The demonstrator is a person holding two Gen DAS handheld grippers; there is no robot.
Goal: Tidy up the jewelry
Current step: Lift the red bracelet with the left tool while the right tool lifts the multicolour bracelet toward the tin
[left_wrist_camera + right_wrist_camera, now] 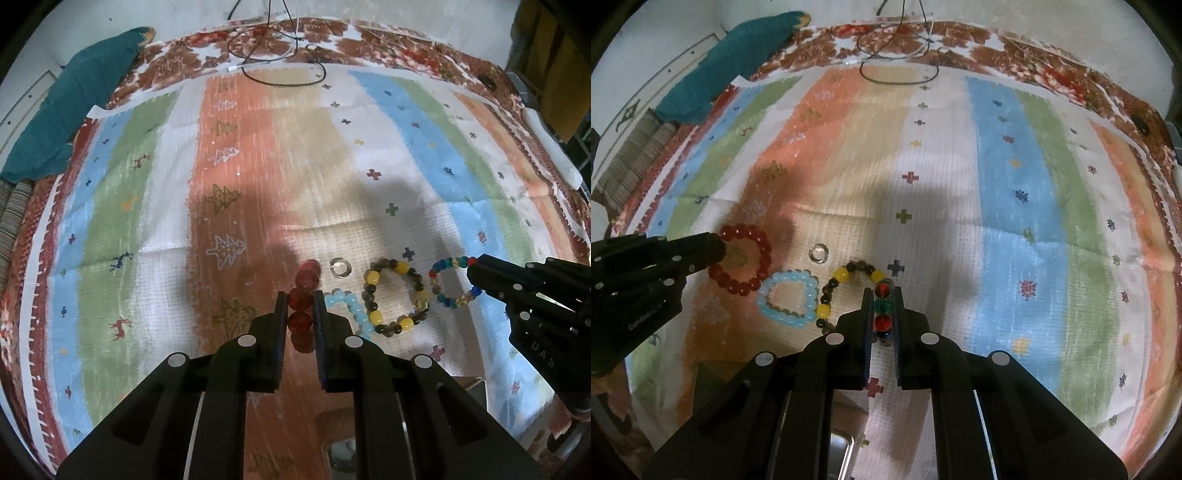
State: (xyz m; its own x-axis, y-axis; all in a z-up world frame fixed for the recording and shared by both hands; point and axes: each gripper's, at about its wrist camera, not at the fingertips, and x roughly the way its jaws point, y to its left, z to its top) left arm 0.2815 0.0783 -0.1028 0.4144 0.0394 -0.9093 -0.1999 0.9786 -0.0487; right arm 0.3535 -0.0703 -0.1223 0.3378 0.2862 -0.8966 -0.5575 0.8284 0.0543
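- Early in the sorting, by the look of it: two bracelets gripped, nothing yet stowed.
- Left tongs (300, 295) clamped on red bead bracelet (744, 258), beside the light-blue one.
- Right tongs (882, 291) pinched narrow on multicolour bead bracelet (452, 282).
- Left lying on striped cloth (258, 166): light-blue bracelet (788, 299), yellow-and-grey bracelet (395, 299), one clear ring (340, 266).
- Count: four bracelets, one ring.

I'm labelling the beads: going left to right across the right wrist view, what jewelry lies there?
Red bracelet → light blue bracelet → clear ring → yellow and dark bracelet → multicolour bracelet, in the right gripper.
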